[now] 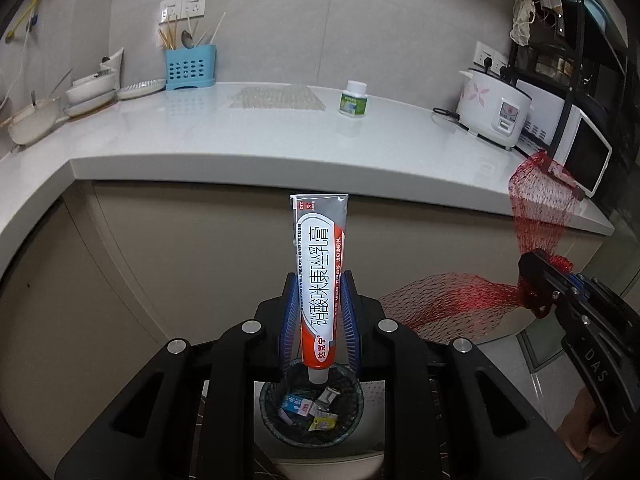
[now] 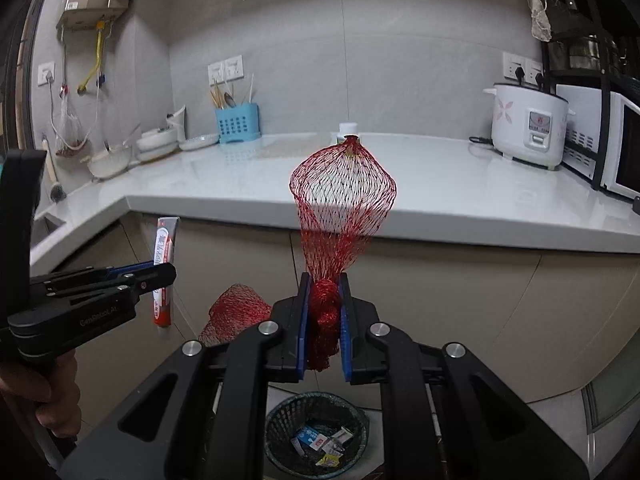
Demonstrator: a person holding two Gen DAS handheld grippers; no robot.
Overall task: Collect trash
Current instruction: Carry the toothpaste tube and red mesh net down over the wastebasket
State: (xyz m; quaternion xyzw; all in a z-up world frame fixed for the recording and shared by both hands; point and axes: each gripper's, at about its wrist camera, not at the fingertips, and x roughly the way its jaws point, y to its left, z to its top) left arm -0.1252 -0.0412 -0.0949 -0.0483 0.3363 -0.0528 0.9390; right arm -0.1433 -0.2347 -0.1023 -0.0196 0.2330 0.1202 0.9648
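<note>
Left wrist view: left gripper (image 1: 318,292), fingers clamped on an ointment tube (image 1: 319,276) held cap-down over the mesh bin (image 1: 312,408) on the floor. Wrappers already lie in the bin. One pill bottle (image 1: 353,98) remains on the surface (image 1: 240,136).

Right wrist view: right gripper (image 2: 325,312), fingers pinched tight on a bunched red net bag (image 2: 342,192), above the same bin (image 2: 316,436). Judgement: both pieces near dropping; the bottle may be left.

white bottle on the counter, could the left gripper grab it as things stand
Probably not yet. The left gripper is already shut on the tube and hangs below the counter edge over the bin. The white bottle stands unobstructed, but the jaws are full.
</note>
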